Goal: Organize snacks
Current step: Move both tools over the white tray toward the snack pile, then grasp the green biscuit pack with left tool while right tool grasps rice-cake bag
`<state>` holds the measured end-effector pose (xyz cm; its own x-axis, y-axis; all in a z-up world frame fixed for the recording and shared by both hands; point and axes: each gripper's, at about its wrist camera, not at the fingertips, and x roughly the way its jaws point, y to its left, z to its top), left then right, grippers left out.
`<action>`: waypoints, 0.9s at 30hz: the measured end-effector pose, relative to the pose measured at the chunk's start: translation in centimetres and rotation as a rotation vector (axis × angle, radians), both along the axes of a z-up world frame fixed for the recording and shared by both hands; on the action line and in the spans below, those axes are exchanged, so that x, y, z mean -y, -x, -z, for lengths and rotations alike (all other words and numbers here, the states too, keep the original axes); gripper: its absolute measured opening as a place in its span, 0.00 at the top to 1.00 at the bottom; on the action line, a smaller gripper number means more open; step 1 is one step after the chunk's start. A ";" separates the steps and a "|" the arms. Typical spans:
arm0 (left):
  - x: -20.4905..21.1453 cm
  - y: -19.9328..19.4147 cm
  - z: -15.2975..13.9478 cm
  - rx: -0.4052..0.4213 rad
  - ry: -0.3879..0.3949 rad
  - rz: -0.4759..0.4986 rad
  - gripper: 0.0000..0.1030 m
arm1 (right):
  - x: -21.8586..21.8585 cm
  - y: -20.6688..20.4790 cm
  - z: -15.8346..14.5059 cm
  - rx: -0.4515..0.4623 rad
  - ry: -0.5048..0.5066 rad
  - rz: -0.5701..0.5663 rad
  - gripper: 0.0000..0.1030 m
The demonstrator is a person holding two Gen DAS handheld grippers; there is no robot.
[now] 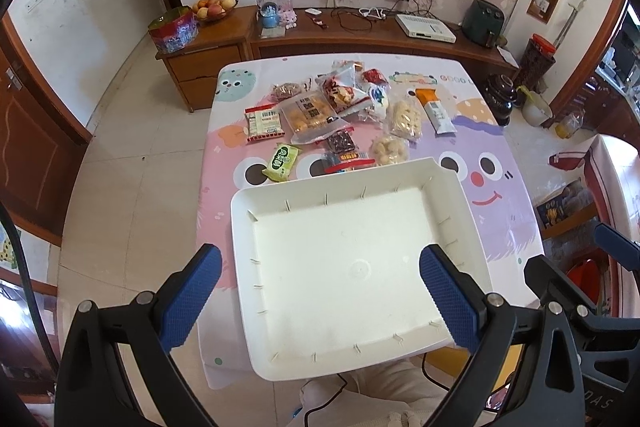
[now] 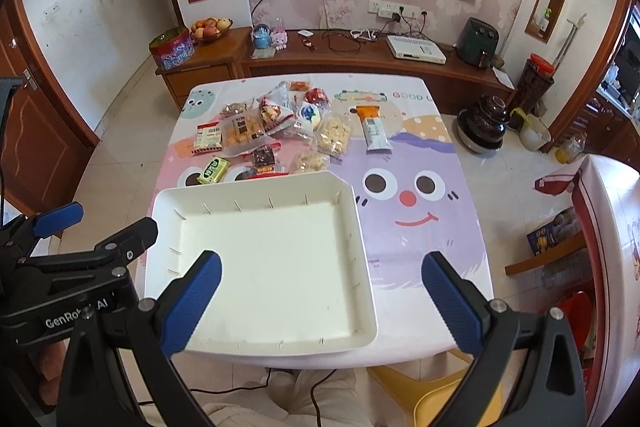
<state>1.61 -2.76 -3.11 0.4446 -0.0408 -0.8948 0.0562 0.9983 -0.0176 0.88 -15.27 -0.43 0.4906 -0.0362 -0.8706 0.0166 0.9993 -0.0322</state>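
Note:
A white plastic tray [image 1: 460, 195] lies on the near half of the cartoon tablecloth; it holds nothing and also shows in the right wrist view [image 2: 360, 239]. Beyond it lies a heap of snack packets [image 1: 332, 107], also seen in the right wrist view [image 2: 280, 123]: a green packet [image 1: 282, 161], a red-and-white pack [image 1: 263, 123], a bag of yellow biscuits [image 1: 310, 113] and an orange-and-white pack [image 1: 434, 109]. My left gripper [image 1: 320, 291] hangs open above the tray's near side. My right gripper [image 2: 322, 295] is open above the tray's near right corner. Both hold nothing.
The table [image 2: 424, 227] stands on a tiled floor. A wooden TV cabinet [image 1: 360, 35] with a fruit bowl, cables and a white box runs along the far wall. Dark pots [image 2: 484, 123] stand on the floor at right. A yellow stool [image 2: 432, 395] is under the near edge.

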 end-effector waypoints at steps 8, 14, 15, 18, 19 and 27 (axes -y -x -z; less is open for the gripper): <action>-0.1 -0.9 1.0 -0.021 -0.028 -0.005 0.05 | 0.1 -1.1 1.3 -0.031 -0.012 0.000 0.02; -0.5 -1.8 1.7 -0.028 -0.044 -0.002 0.05 | -0.2 -2.3 2.4 -0.054 -0.021 -0.015 0.02; -0.6 -2.0 1.8 -0.025 -0.048 0.001 0.05 | -0.2 -2.6 2.5 -0.055 -0.023 -0.016 0.02; -0.6 -2.8 2.0 -0.018 -0.067 0.004 0.04 | -0.3 -3.5 3.0 -0.054 -0.028 -0.016 0.03; -0.8 -3.2 2.2 -0.020 -0.068 0.003 0.04 | -0.3 -3.7 3.2 -0.054 -0.028 -0.016 0.03; -2.4 -7.3 3.0 -0.015 -0.115 -0.016 0.04 | -0.3 -7.8 4.0 -0.035 -0.038 -0.020 0.03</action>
<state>8.86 -0.41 -6.13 0.4313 0.0696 -0.8995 0.0410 0.9945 0.0966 8.66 -15.00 -4.40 0.4604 0.0069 -0.8877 -0.0041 1.0000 0.0056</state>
